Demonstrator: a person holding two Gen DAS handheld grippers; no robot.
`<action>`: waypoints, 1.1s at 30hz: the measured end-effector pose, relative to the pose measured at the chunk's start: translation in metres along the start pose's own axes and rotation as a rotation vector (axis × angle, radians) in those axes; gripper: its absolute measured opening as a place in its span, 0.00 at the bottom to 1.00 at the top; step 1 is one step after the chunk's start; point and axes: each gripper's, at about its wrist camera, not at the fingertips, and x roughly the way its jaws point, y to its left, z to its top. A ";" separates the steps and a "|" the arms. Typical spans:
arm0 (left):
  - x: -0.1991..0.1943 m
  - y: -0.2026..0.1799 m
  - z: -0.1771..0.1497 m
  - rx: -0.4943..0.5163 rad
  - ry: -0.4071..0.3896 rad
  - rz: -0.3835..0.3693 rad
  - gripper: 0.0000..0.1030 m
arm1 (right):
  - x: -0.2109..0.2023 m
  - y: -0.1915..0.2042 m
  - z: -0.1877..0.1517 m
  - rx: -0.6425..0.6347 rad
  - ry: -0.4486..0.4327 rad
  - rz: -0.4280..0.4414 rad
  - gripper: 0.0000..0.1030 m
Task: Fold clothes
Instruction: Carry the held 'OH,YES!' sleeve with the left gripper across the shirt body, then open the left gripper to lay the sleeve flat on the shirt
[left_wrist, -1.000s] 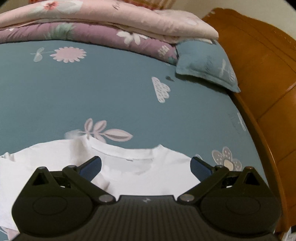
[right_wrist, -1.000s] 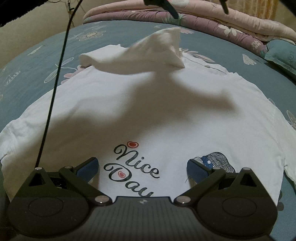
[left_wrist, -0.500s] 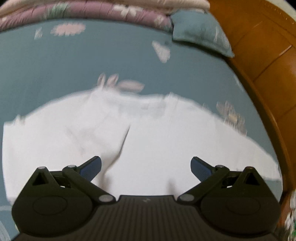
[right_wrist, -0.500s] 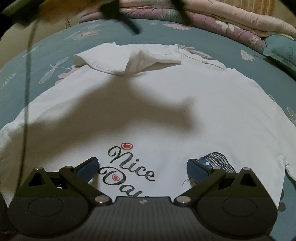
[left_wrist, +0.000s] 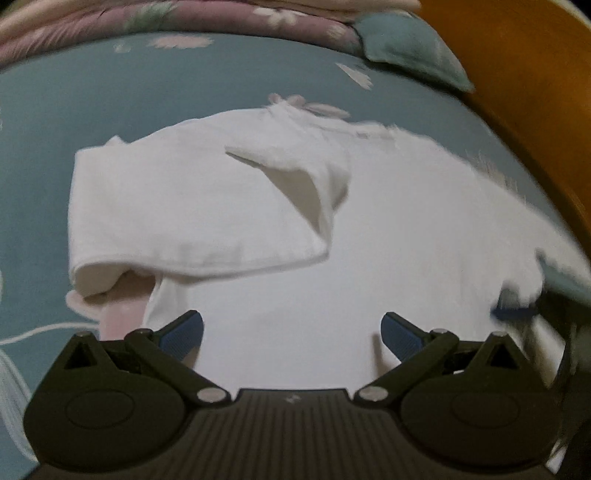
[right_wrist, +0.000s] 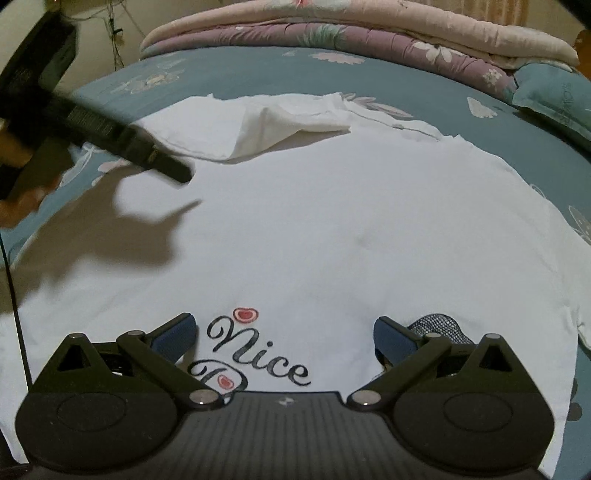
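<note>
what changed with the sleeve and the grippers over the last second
The sleeve, held up over the white t-shirt a second ago, now lies folded flat across it. The left gripper has let it go and pulled back toward the hem. The right gripper stays open over the "Nice Day" print.

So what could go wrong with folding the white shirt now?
The folded sleeve lies loose and puffy on the white shirt, so it might flop open again. Both tongs, left and right, are open and holding nothing, so the shirt could bunch on the soft bedsheet when grabbed.
</note>
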 end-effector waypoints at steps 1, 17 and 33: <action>-0.003 -0.005 -0.003 0.044 0.019 0.009 0.99 | 0.000 -0.001 0.000 0.002 -0.006 0.001 1.00; -0.047 0.001 -0.060 0.206 -0.007 -0.115 0.99 | 0.011 0.014 0.130 -0.028 0.048 -0.222 1.00; -0.064 0.058 -0.053 0.135 -0.042 -0.077 0.99 | 0.140 0.065 0.194 -0.303 0.131 -0.488 0.99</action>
